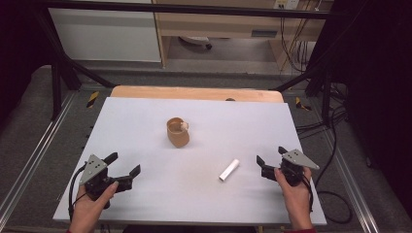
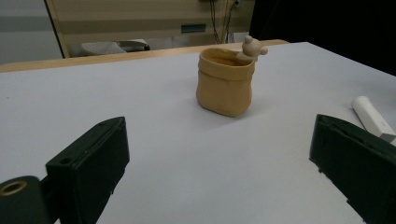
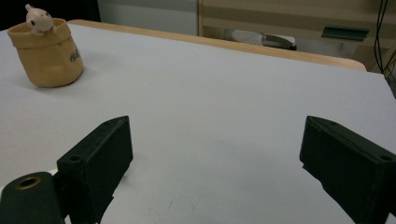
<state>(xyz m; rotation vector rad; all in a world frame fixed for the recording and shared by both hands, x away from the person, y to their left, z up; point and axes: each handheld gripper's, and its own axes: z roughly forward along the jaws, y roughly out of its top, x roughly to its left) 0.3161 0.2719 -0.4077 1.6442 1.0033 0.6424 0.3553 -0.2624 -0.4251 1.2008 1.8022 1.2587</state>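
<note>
I hold my left tongs [image 1: 124, 171] near the front left corner of the bench [image 1: 145, 121], and they are wide open with nothing in them. My right tongs [image 1: 270, 161] sit near the front right edge, wide open too. A small white tube [image 1: 229, 170] lies flat just beside the right tongs. A tan pouch [image 1: 178, 132] with a little bear [image 1: 184, 126] peeking out stands upright in the middle of the bench.
</note>
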